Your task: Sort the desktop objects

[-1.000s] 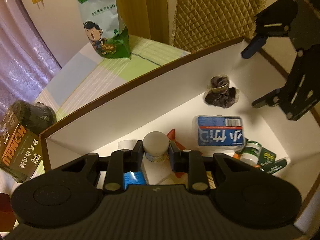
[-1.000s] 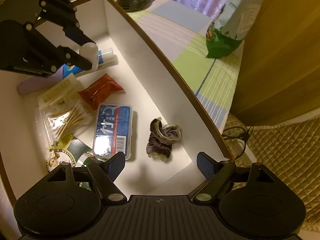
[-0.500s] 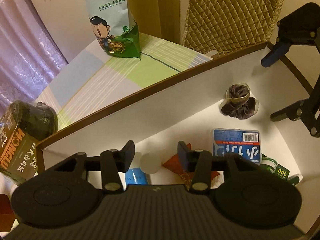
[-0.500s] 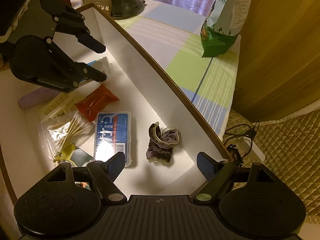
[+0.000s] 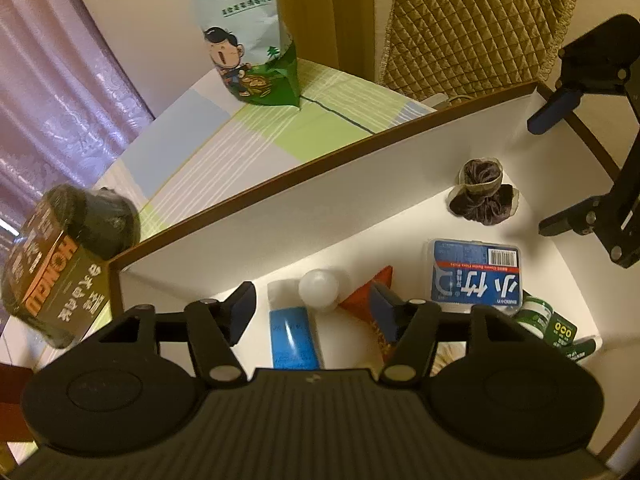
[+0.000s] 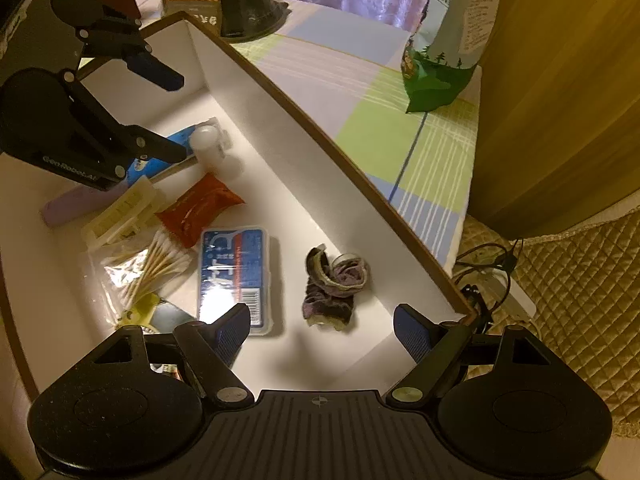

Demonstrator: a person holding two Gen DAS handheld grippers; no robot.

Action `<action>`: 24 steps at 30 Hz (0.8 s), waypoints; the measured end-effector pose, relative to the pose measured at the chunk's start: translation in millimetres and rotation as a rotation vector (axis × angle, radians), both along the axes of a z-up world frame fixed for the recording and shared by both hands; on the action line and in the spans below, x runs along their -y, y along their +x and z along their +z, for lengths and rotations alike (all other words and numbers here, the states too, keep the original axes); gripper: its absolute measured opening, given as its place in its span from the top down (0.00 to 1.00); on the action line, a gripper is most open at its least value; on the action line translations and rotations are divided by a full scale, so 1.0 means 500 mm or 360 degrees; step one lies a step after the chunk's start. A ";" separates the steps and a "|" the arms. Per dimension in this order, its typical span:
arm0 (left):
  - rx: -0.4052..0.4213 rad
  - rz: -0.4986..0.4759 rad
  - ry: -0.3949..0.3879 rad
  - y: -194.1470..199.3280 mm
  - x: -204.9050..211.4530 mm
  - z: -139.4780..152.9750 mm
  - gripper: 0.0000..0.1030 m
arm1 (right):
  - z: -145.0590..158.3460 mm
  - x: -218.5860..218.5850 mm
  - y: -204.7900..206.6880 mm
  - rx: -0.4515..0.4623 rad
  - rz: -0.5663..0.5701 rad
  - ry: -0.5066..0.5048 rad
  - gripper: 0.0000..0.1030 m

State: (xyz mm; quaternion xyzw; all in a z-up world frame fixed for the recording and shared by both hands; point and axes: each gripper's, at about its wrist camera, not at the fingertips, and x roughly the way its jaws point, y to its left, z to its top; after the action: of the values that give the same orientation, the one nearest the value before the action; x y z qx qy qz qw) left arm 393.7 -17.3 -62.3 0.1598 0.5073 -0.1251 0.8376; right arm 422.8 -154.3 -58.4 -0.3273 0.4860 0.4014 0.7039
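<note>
Left gripper (image 5: 312,306): jaws spread wide, empty, hanging over the blue tube
Blue tube (image 5: 294,336): lies flat on the white box (image 5: 248,236) floor by the end wall, white cap (image 5: 319,289) towards the long wall
Right gripper (image 6: 322,330): jaws wide apart, holding nothing, above the dark scrunchie (image 6: 334,280)
Floss case (image 6: 236,276): flat, between red packet (image 6: 200,210) and scrunchie
Worktop (image 6: 360,88): snack bag (image 6: 444,52) stands beyond the box

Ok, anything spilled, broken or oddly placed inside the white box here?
Nothing looks spilled or damaged. The items lie loosely jumbled at one end of the white box: the blue tube with a white cap, red packet, bag of cotton swabs and blue floss case. The dark scrunchie lies apart, crumpled.
</note>
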 end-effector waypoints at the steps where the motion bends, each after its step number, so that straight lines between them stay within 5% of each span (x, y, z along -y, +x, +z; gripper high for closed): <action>1: -0.0001 0.0006 0.0003 -0.004 -0.003 0.003 0.40 | 0.001 0.000 -0.003 0.0000 0.0001 0.0002 0.21; 24: 0.0099 0.0134 0.0093 -0.116 -0.011 0.089 0.24 | 0.039 0.029 -0.072 -0.0012 -0.0193 0.0109 0.21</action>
State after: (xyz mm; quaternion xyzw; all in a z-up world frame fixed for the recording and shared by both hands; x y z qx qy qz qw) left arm 335.6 -11.8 -17.7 0.1665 0.4908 -0.0697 0.8524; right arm 386.7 -168.7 -39.1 -0.2717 0.4935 0.3756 0.7359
